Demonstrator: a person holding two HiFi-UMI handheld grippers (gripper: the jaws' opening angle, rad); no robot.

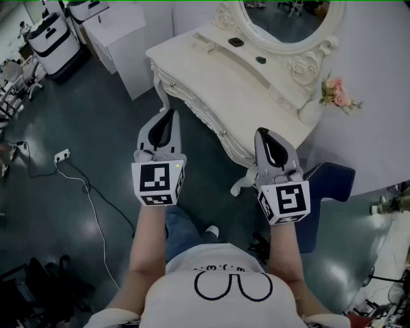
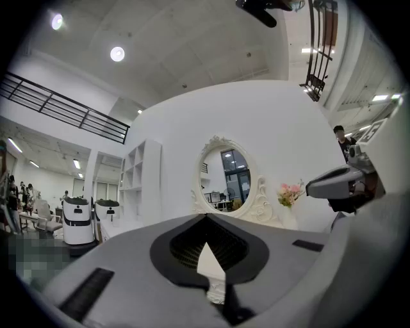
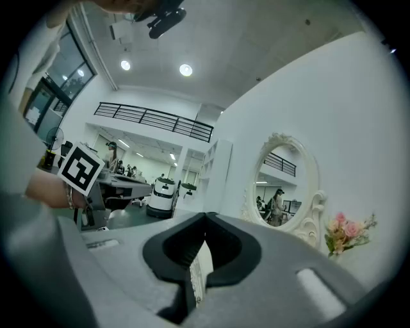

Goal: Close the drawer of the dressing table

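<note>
Directly ahead of you stands the cream dressing table (image 1: 243, 96), with its oval mirror (image 1: 282, 19) above the tabletop. Its drawer front (image 1: 198, 112), the one with small knobs, faces you and looks flush with the carved edge, as far as the head view shows. You hold both tongs level, near the table but apart from it. The left tongs (image 1: 169, 114) are together and empty, and the right tongs (image 1: 263, 133) are the same. Pink flowers (image 1: 336, 94) stand at the tabletop's right end, and two small dark things (image 1: 236, 42) lie before the mirror
</note>
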